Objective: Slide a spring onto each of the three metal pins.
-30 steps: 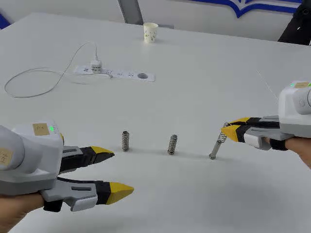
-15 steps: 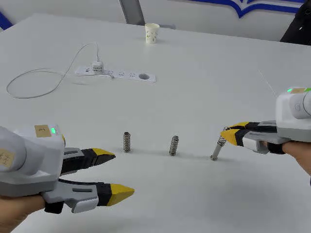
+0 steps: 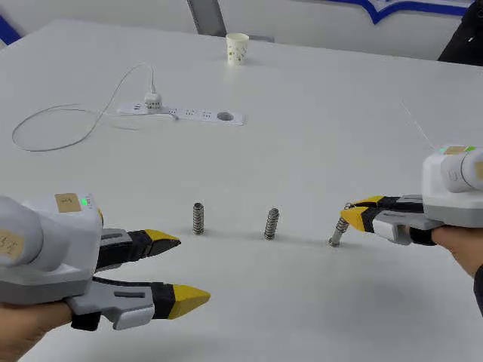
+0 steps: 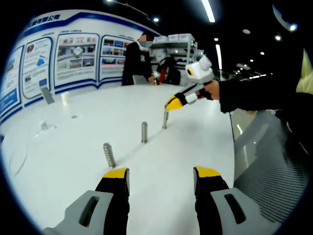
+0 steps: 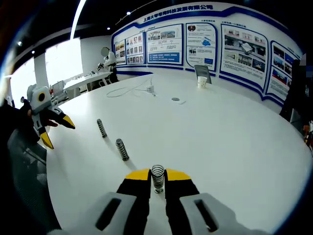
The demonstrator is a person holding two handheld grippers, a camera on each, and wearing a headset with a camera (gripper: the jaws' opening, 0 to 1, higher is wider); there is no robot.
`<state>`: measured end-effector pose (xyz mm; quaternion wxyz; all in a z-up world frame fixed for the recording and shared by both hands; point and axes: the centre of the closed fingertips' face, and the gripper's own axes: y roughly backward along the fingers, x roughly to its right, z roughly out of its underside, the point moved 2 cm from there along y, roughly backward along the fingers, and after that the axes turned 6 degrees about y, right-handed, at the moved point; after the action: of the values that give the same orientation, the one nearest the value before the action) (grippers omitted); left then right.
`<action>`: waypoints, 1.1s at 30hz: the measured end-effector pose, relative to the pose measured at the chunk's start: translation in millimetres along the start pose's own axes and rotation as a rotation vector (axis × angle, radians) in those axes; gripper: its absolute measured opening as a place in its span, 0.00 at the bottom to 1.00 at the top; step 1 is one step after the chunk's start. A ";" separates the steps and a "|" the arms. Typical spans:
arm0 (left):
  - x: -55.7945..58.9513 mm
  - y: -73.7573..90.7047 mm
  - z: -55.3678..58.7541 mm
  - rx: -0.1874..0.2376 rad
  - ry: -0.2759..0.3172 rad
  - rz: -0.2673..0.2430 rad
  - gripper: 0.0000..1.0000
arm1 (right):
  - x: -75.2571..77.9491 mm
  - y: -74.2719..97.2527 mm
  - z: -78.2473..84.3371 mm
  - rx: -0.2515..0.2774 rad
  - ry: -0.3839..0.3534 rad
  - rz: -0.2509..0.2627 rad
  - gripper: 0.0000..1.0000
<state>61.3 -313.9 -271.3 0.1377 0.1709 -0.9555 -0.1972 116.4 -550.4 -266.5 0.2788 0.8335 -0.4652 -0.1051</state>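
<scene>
Two springs stand upright on pins on the white table [image 3: 317,136], one at the left [image 3: 198,218] and one in the middle [image 3: 271,224]. A third spring [image 3: 339,229] sits on a tilted pin at the right, and my right gripper [image 3: 348,219] is shut on it. In the right gripper view this spring [image 5: 157,177] is pinched between the yellow fingertips, with the other two springs [image 5: 122,149] [image 5: 101,128] further left. My left gripper [image 3: 179,269] stands open near the front left, holding nothing. The left gripper view shows the row of springs [image 4: 109,155] [image 4: 144,132] [image 4: 165,119] ahead of it.
A white power strip [image 3: 181,115] with a looping cable [image 3: 53,121] lies at the back left. A paper cup [image 3: 237,48] stands near the far edge. A person in dark clothes [image 3: 462,38] is at the far right corner.
My right gripper has come down with the third spring, so the spring sits lower on the tilted pin and less bare pin shows. The left gripper has stayed put.
</scene>
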 end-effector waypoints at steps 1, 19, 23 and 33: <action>-0.1 -0.1 0.1 0.000 0.000 0.000 0.54 | -0.2 -1.1 1.1 -0.001 -0.002 -0.002 0.12; -0.6 -1.2 1.8 0.000 0.009 -0.002 0.54 | -3.5 -12.7 17.3 -0.032 -0.004 -0.005 0.12; -0.9 -1.0 2.1 0.000 0.010 -0.003 0.54 | -3.8 -14.2 20.2 -0.037 -0.010 -0.006 0.12; -1.5 -1.2 2.6 -0.001 0.011 -0.004 0.53 | -3.3 -17.2 23.5 -0.044 -0.011 -0.008 0.12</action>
<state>62.2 -313.5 -274.4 0.1424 0.1737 -0.9543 -0.1970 116.7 -549.1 -295.7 0.2938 0.8284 -0.4612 -0.1211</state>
